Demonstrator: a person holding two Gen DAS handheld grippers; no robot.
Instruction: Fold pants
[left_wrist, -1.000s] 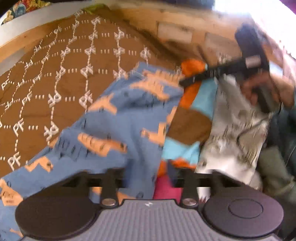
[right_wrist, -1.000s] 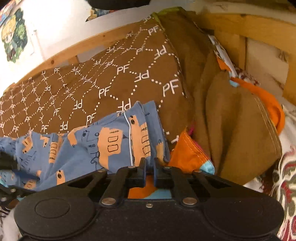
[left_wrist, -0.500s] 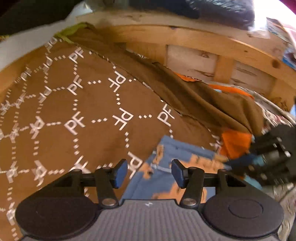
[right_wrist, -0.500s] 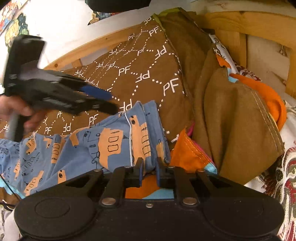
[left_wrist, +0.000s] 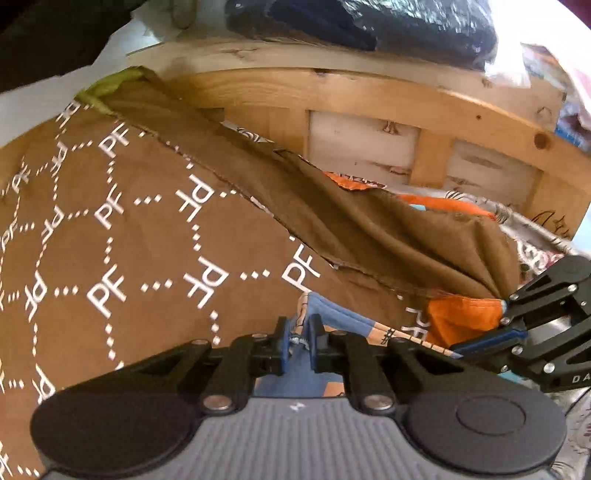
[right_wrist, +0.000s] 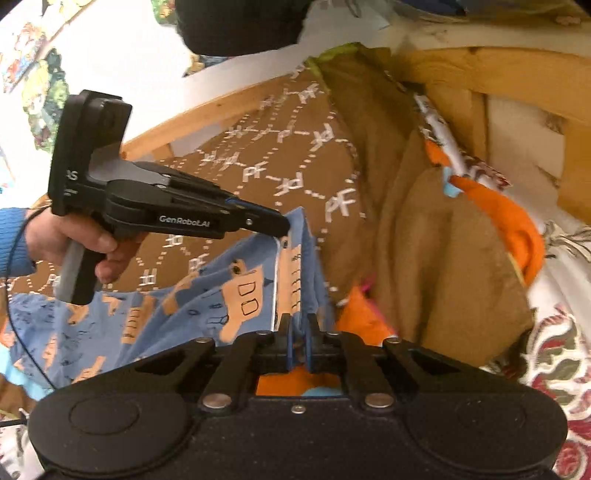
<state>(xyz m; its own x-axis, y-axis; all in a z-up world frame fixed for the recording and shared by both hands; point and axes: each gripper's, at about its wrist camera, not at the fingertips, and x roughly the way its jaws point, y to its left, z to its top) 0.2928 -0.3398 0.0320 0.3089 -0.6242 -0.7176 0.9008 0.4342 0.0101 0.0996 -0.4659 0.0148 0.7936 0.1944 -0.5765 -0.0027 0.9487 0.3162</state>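
The pants (right_wrist: 207, 295) are blue with orange truck prints and lie on a brown "PF" patterned blanket (right_wrist: 258, 162). My right gripper (right_wrist: 298, 343) is shut on the near corner of the pants' end. My left gripper (left_wrist: 298, 338) is shut on the far corner of the same edge (left_wrist: 332, 317); in the right wrist view its tips (right_wrist: 282, 227) pinch the cloth at the top. My right gripper also shows at the right edge of the left wrist view (left_wrist: 480, 341).
A wooden bed frame (left_wrist: 369, 107) runs behind the blanket. A folded brown blanket edge (left_wrist: 369, 229), orange bedding (right_wrist: 513, 218) and white patterned cloth (right_wrist: 554, 347) lie to the right. Dark bags (left_wrist: 369, 26) sit on top of the frame.
My left gripper moved across the blanket to the far corner of the pants' end and closed on it. My right gripper kept its hold and lifted the cloth slightly.
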